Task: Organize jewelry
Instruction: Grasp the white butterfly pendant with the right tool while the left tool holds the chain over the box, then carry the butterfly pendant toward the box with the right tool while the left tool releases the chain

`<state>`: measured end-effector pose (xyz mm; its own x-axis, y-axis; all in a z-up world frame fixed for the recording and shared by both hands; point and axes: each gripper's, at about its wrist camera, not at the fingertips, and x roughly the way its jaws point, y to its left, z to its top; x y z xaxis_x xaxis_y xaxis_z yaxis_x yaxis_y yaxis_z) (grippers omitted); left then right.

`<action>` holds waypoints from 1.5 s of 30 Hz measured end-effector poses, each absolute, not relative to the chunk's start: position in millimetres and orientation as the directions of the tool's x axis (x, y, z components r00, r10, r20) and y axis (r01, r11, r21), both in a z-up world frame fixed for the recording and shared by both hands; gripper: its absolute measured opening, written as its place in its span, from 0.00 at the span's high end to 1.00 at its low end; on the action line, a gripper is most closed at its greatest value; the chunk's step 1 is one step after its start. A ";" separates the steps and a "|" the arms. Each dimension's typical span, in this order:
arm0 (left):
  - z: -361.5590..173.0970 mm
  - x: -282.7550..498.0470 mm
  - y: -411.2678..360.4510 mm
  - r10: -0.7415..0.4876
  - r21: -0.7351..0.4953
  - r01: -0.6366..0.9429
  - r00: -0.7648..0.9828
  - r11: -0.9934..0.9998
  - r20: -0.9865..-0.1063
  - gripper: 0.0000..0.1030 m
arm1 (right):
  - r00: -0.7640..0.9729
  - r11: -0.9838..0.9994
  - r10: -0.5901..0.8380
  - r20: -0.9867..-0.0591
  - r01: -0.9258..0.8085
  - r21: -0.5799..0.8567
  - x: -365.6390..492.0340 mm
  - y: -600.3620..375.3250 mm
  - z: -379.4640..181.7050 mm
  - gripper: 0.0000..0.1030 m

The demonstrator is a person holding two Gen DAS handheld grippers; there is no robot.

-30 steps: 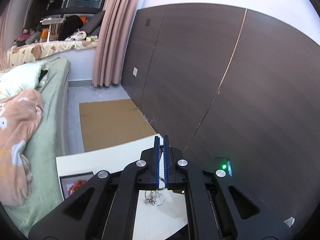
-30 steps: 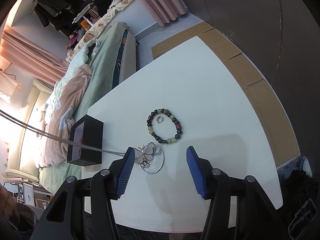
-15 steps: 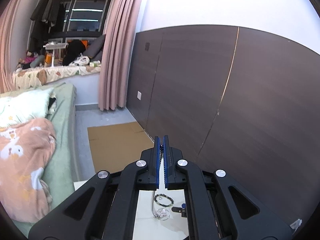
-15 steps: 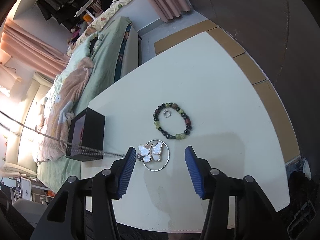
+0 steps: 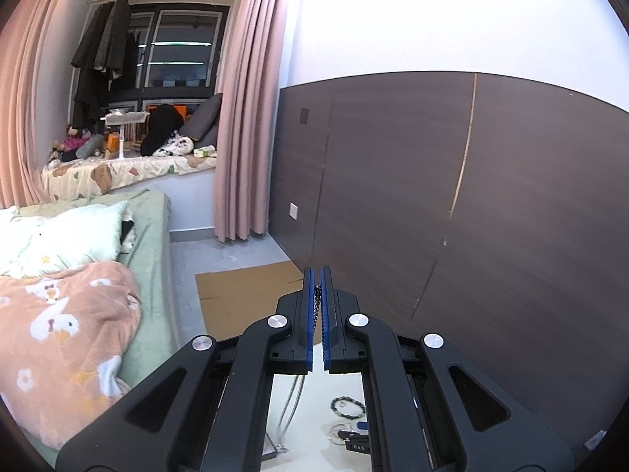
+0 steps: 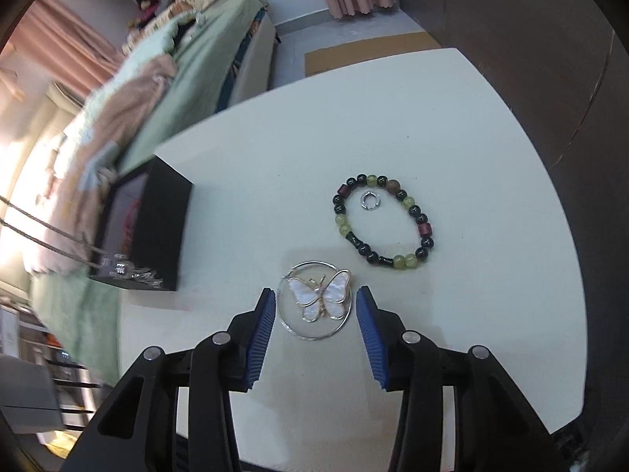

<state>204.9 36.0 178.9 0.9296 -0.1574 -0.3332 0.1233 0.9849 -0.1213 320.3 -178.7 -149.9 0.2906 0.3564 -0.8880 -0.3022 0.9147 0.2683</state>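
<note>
left wrist view: the left hand-held gripper (image 5: 317, 287) is pressed together on a thin dark metal chain (image 5: 314, 310), whose strands hang down toward the white surface (image 5: 314, 393) far below. right wrist view: the right hand-held gripper (image 6: 314, 314) points steeply down, jaws closing but not touching the round wire-ringed mother-of-pearl butterfly pendant (image 6: 316, 299), which lies flat directly between the blue pads (image 6: 261, 334). this hand is the nearer one. the beaded bracelet of dark and green stones (image 6: 383, 222) lies beyond, up-right.
</note>
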 end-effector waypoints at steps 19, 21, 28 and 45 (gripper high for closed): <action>227.7 199.7 73.2 -0.072 -0.077 0.051 0.954 0.996 -0.290 0.96 | 0.335 0.929 0.242 -0.911 -0.350 0.119 313.7 -152.4 -149.6 0.68; 225.2 203.7 77.2 -0.066 -0.078 0.044 0.953 0.996 -0.297 0.96 | 0.349 0.930 0.270 -0.897 -0.337 0.148 310.4 -156.4 -141.3 0.68; 194.8 223.0 95.1 -0.059 -0.107 0.023 0.937 0.994 -0.343 0.96 | 0.396 0.900 0.405 -0.824 -0.331 0.284 300.5 -157.6 -111.2 0.68; 50.3 260.5 132.2 -0.156 -0.284 0.000 0.837 0.959 -0.525 0.96 | 0.453 0.794 0.603 -0.656 -0.421 0.439 286.4 -134.7 -64.5 0.68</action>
<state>260.5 132.2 50.3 0.8369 -0.1557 -0.5248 0.0002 0.9587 -0.2843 286.4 -134.7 -64.5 0.4535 0.6029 -0.6564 -0.4208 0.7940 0.4387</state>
